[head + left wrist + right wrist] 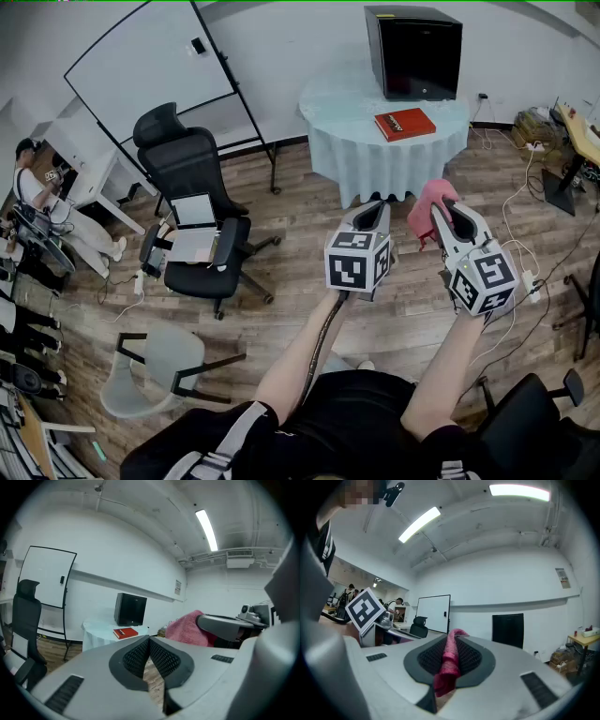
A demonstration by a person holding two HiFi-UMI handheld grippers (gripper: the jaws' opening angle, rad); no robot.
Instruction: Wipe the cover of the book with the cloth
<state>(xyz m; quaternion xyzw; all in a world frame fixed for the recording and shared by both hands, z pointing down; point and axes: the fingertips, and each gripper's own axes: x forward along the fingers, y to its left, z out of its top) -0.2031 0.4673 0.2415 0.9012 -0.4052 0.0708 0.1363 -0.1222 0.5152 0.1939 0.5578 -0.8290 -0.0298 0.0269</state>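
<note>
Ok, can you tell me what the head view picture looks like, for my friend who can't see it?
Over a wooden floor, a person's right hand-held gripper clamps a pink cloth, while the left hand-held gripper is shut and empty. Ahead, a red book and a black box sit on a round table.

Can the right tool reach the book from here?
Probably not yet: the book lies on the round table well ahead of the right tool holding the cloth. Only open floor between; step closer.
</note>
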